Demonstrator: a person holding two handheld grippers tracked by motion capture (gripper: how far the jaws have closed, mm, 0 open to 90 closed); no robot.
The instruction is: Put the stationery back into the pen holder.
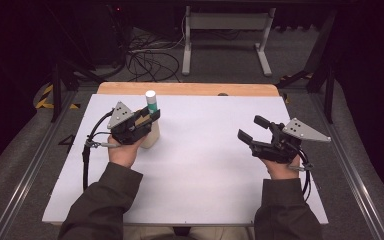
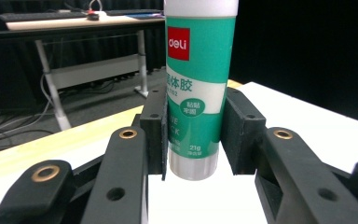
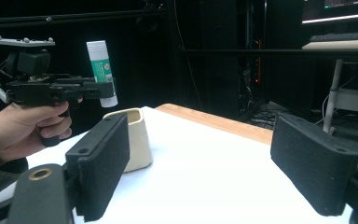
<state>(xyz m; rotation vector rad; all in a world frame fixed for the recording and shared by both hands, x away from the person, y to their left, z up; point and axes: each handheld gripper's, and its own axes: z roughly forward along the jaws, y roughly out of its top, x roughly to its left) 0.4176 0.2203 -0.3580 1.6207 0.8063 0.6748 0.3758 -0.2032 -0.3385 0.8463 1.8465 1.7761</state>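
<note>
A green and white glue stick [image 1: 151, 101] stands upright between the jaws of my left gripper [image 1: 152, 116], which is shut on its lower part. In the left gripper view the black pads [image 2: 154, 135] flank the glue stick [image 2: 196, 93] just above its white base. It hangs over a cream cup [image 1: 150, 137] on the white table cover. From the right gripper view, the glue stick [image 3: 101, 65] is in the air above the cup [image 3: 135, 140]. My right gripper [image 1: 252, 129] is open near the table's right side, with nothing between its wide-apart pads [image 3: 105, 170].
The white cover [image 1: 205, 165] spans the table, with a wooden edge [image 1: 190, 88] along the back. Beyond it are a white desk frame [image 1: 225, 30] and loose cables [image 1: 150, 62] on the floor. Metal rails [image 1: 25, 170] run along both sides.
</note>
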